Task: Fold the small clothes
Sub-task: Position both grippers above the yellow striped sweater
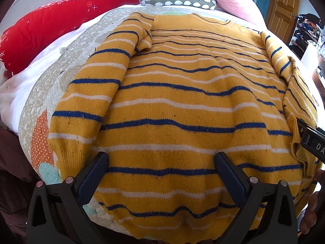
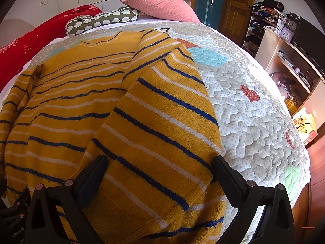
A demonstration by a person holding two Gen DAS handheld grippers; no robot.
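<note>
White letters "DA" on the black gripper part at the right edge of the left wrist view, rest cut off. Small white writing on the black tool at the bottom left of the right wrist view, turned sideways, too blurry to read. Clock on the shelf, numbers too tiny to read. Bright box with pictures, words too small to read.

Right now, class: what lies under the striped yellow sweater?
The yellow sweater lies on a dotted quilt with heart patches, visible around its edges. Whatever sits directly beneath the sweater's body is covered.
</note>
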